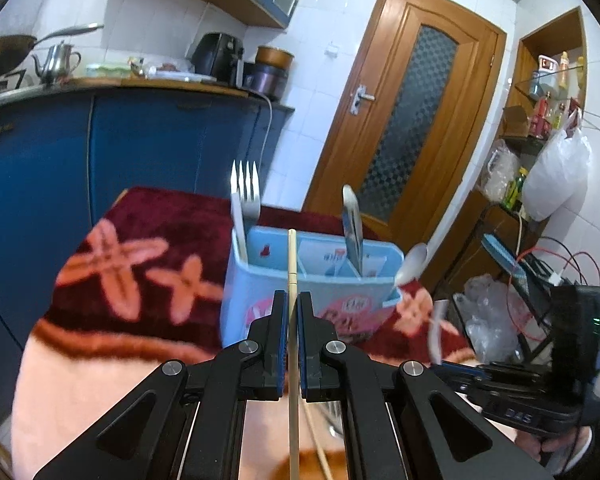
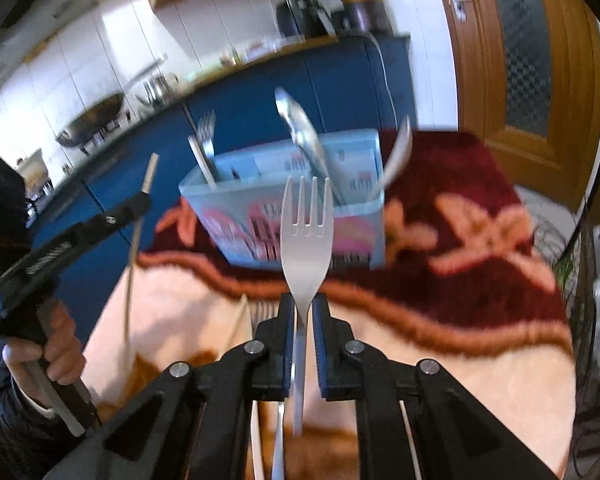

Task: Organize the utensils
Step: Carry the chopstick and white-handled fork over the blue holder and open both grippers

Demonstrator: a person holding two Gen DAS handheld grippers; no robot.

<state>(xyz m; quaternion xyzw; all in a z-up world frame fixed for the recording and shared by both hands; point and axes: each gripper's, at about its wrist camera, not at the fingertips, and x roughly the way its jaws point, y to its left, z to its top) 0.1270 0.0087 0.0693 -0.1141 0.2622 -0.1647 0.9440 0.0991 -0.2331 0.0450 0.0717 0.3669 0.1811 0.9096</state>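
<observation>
My left gripper is shut on a wooden chopstick that points up toward the light blue utensil holder. The holder stands on the red floral cloth and holds a fork, a knife and a spoon. My right gripper is shut on a silver fork, tines up, in front of the holder. The left gripper with its chopstick shows at the left of the right wrist view. More utensils lie on the cloth below the right gripper.
The cloth-covered table stands beside blue kitchen cabinets with a kettle, a wok and appliances on top. A wooden door is behind the holder. A shelf with bags and wires is at the right.
</observation>
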